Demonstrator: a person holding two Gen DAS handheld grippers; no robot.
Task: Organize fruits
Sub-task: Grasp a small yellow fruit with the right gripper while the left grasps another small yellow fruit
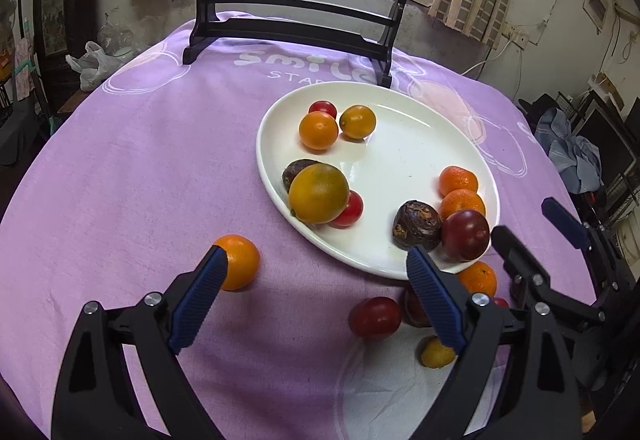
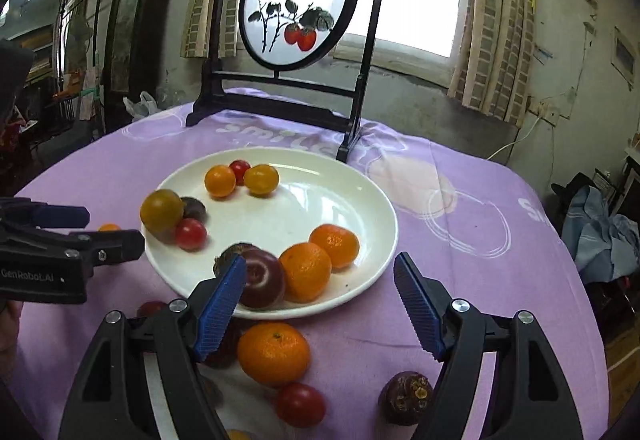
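Observation:
A white plate (image 1: 420, 143) (image 2: 320, 199) on the purple cloth holds several fruits: oranges, cherry tomatoes, passion fruits and a dark red plum (image 1: 466, 234) (image 2: 262, 280). My left gripper (image 1: 316, 296) is open and empty over the cloth in front of the plate; a loose orange (image 1: 240, 262) lies by its left fingertip, a tomato (image 1: 374, 318) near its right finger. My right gripper (image 2: 320, 304) is open and empty above the plate's near rim. Below it lie a loose orange (image 2: 274, 354), a tomato (image 2: 300, 404) and a passion fruit (image 2: 406, 396).
A black framed round screen (image 1: 296, 19) (image 2: 296, 11) stands at the table's far side behind the plate. A small yellow fruit (image 1: 436, 354) lies near the table's front. A plastic bag (image 1: 90, 63) sits off the table's left edge; clothes (image 2: 600, 236) lie at the right.

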